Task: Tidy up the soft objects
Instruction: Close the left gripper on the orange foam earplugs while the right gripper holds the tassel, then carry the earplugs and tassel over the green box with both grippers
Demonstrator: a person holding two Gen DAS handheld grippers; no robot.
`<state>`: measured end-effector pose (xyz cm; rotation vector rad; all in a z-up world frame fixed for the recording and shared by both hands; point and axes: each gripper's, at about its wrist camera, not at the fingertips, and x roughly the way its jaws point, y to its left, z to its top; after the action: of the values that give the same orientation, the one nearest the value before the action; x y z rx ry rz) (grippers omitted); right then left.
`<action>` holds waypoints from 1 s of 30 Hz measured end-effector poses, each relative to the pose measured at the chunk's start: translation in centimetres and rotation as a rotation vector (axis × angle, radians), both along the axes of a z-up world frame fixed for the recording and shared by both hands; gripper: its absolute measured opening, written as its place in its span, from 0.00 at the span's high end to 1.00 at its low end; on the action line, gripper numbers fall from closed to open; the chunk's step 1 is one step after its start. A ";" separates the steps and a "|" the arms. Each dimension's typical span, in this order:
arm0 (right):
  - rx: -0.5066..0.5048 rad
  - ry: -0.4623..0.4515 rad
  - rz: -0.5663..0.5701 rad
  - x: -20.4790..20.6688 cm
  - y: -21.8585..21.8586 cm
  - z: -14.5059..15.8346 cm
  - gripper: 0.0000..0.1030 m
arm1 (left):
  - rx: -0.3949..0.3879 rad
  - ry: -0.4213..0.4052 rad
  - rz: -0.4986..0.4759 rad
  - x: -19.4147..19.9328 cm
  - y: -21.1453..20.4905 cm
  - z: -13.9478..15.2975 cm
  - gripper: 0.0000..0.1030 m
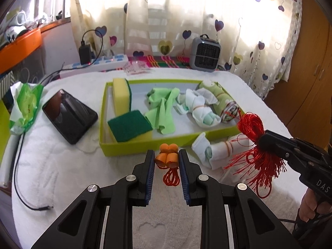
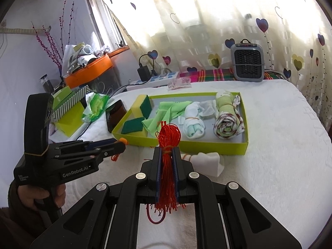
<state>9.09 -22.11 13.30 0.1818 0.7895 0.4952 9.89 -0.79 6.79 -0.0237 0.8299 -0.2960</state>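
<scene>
A lime-green tray (image 1: 145,145) on the white bed holds two yellow-green sponges (image 1: 129,125), a light green cloth (image 1: 164,108), a white sock bundle (image 1: 202,109) and a rolled towel (image 1: 225,103). My left gripper (image 1: 167,155) has its jaws on both sides of a small orange bundle with a red cord (image 1: 167,158), just in front of the tray. My right gripper (image 2: 166,152) is shut on a red thread tassel (image 2: 168,139), held above the bed near the tray's front edge. Another white sock bundle (image 1: 215,150) lies outside the tray.
A black phone (image 1: 69,115) and a green wipes packet (image 1: 26,105) lie left of the tray. A power strip (image 1: 97,63) with a charger and a small grey heater (image 1: 205,54) stand at the back by the curtain. A black cable (image 1: 16,178) trails at left.
</scene>
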 end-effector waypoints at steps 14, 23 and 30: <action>-0.002 -0.016 -0.006 3.3 0.9 0.9 0.90 | -0.013 -0.054 -0.001 3.4 0.3 2.5 0.79; -0.025 0.003 -0.034 7.1 1.4 0.3 0.90 | -0.026 -0.039 -0.005 7.0 -0.1 2.4 0.79; -0.044 0.032 -0.058 10.4 1.6 -0.6 0.90 | -0.027 -0.024 0.003 9.3 -0.6 2.1 0.79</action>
<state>19.49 -20.48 12.69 0.1715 0.8234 0.4201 19.14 -1.38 8.92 -0.0465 0.8024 -0.3036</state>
